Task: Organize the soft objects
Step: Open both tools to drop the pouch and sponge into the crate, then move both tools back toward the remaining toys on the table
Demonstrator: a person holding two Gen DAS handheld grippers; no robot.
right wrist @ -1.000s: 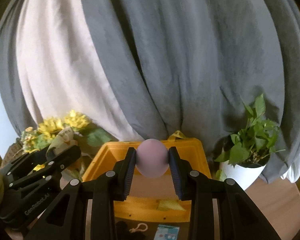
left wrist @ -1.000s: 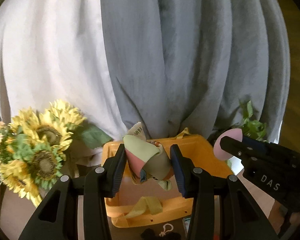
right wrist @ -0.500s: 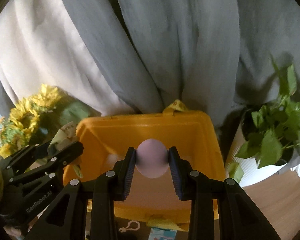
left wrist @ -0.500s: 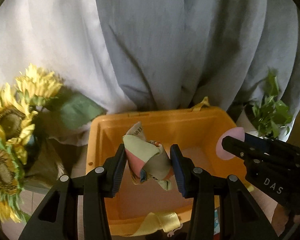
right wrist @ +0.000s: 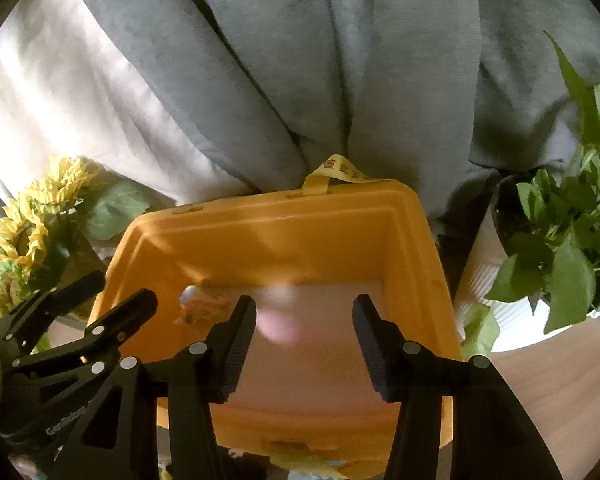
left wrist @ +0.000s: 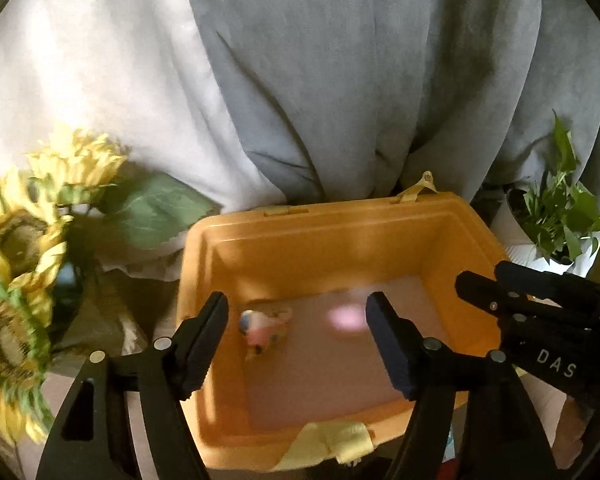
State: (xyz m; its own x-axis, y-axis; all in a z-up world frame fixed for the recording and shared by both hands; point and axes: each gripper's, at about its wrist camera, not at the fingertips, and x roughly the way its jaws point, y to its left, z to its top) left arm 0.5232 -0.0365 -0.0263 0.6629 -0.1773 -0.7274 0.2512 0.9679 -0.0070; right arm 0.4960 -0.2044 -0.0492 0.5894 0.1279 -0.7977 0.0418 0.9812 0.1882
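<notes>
An orange bin fills the middle of both wrist views. My left gripper hangs over it with its jaws opening and nothing between the pads. Below it the patchwork fabric toy is blurred inside the bin, left of centre. My right gripper is over the bin too, jaws opening, pads free. The pink ball shows as a blurred pink patch inside the bin, below the right gripper's left pad. Each gripper appears at the edge of the other's view.
Grey and white curtains hang right behind the bin. Sunflowers stand to the left. A potted green plant in a white pot stands to the right on a wooden surface. Yellow straps drape over the bin's near rim.
Both grippers came down over the bin and tilted downward. The left jaws let go of the fabric toy and the right jaws let go of the pink ball; both dropped into the bin.
</notes>
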